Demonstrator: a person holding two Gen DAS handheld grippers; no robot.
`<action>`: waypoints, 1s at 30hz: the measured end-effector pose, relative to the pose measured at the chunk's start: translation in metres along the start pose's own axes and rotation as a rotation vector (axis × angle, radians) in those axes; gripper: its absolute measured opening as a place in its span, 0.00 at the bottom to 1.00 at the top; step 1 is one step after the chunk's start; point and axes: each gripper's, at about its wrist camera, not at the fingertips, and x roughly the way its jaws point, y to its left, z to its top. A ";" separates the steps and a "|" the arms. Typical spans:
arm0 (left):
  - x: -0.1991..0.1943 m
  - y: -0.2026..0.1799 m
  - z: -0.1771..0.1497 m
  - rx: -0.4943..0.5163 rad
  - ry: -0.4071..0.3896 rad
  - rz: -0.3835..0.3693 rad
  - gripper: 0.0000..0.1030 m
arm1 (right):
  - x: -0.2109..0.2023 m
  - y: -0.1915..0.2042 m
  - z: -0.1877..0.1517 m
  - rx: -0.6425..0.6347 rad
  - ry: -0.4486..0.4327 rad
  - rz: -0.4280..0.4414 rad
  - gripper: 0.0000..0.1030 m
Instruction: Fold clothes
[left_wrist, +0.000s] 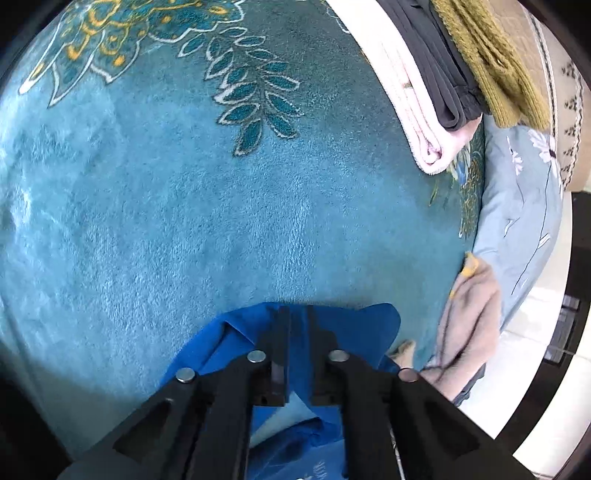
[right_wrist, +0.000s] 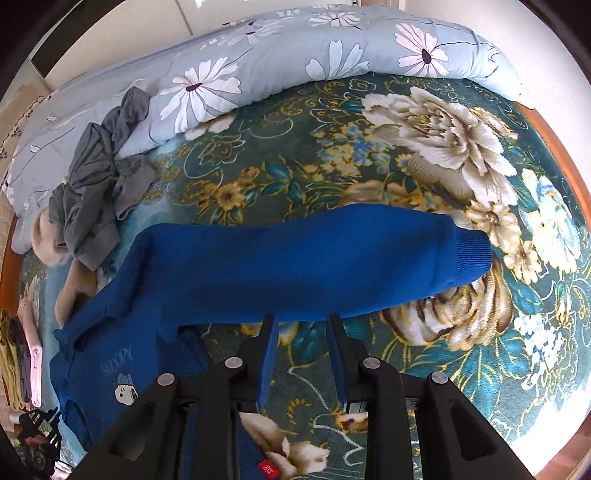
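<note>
A blue sweatshirt (right_wrist: 295, 258) with a small cartoon-dog print lies on the flowered teal blanket (right_wrist: 369, 155). One sleeve stretches right and ends in a ribbed cuff (right_wrist: 472, 254). My right gripper (right_wrist: 303, 318) is open, its tips at the near edge of that sleeve with nothing between them. In the left wrist view my left gripper (left_wrist: 298, 310) is shut on a fold of the blue sweatshirt (left_wrist: 240, 332), just above the teal blanket (left_wrist: 184, 203).
A folded stack (left_wrist: 443, 74) of pink, dark grey and olive clothes sits at the far right. A crumpled grey garment (right_wrist: 99, 184) and a beige one (left_wrist: 469, 314) lie by the light blue daisy duvet (right_wrist: 295, 48). The wooden bed edge (right_wrist: 554, 147) runs along the right.
</note>
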 end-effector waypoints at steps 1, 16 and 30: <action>0.000 -0.002 0.000 0.020 0.005 0.004 0.00 | 0.001 0.002 -0.001 -0.002 0.003 -0.002 0.29; -0.019 -0.002 -0.011 0.018 0.010 -0.013 0.37 | 0.007 0.031 -0.004 -0.055 0.022 0.027 0.29; 0.015 0.035 -0.004 -0.249 0.104 -0.101 0.38 | 0.017 0.033 -0.013 -0.052 0.056 0.016 0.29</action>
